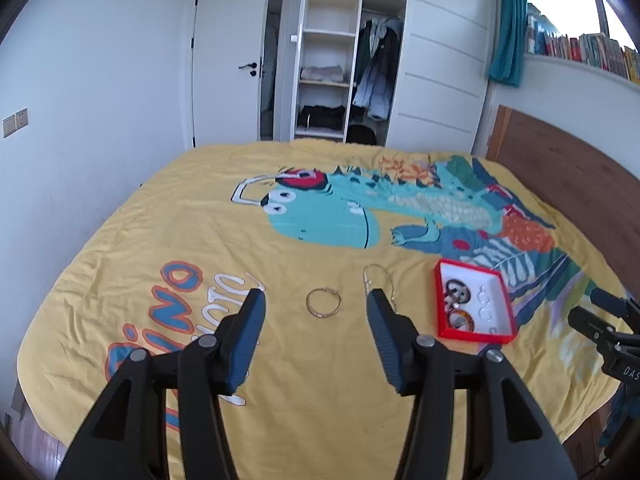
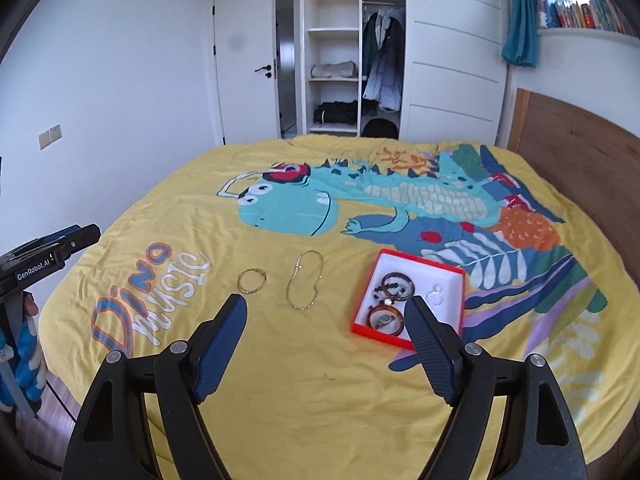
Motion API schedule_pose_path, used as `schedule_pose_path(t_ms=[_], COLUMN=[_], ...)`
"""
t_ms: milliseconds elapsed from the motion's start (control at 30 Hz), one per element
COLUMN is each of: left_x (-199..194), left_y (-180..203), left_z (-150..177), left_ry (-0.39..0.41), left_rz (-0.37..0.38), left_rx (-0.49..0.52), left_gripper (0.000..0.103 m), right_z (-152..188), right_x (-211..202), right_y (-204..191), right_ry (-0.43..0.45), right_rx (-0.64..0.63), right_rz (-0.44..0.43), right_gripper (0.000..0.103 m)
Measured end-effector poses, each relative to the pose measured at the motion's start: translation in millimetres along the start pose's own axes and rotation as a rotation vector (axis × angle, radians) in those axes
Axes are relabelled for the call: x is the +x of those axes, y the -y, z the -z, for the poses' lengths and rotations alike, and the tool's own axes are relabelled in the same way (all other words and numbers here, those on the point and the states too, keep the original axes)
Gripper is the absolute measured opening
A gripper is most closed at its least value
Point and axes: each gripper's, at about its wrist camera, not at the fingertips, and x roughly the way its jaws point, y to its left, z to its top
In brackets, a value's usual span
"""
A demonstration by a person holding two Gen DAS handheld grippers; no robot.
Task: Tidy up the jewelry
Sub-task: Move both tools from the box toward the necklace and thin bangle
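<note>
A home bedroom: bed [image 2: 320, 360], open wardrobe [image 2: 352, 60], bookshelf [image 1: 580, 50].

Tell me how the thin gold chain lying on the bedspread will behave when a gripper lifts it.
The gold chain lies in a loose, kinked loop, so it is probably floppy and will dangle from one pinch point. Its fine links look light and may slip between the pads. Flat on the soft yellow bedspread, it may be awkward to get under.

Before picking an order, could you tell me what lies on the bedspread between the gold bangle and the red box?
The thin gold chain lies between the bangle and red box, seen clearest from the right wrist.
</note>
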Motion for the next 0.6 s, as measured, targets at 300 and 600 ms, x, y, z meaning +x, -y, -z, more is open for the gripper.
schedule_pose_path(t_ms=[300,600], left_x=[89,183], left_y=[-7,-27], left_z=[26,43], left_ry=[-0.105,-0.207], left_rz=[-0.031,-0.075], left_rx=[0.012,-0.008], left_gripper=[0.051,0.051], right_z=[10,5], right_x=[88,190], right_y=[2,-21], right_ry=[-0.094,-0.194], right_rx=[0.008,-0.025], right_rz=[-0.042,-0.122], right_gripper=[0.084,0.088])
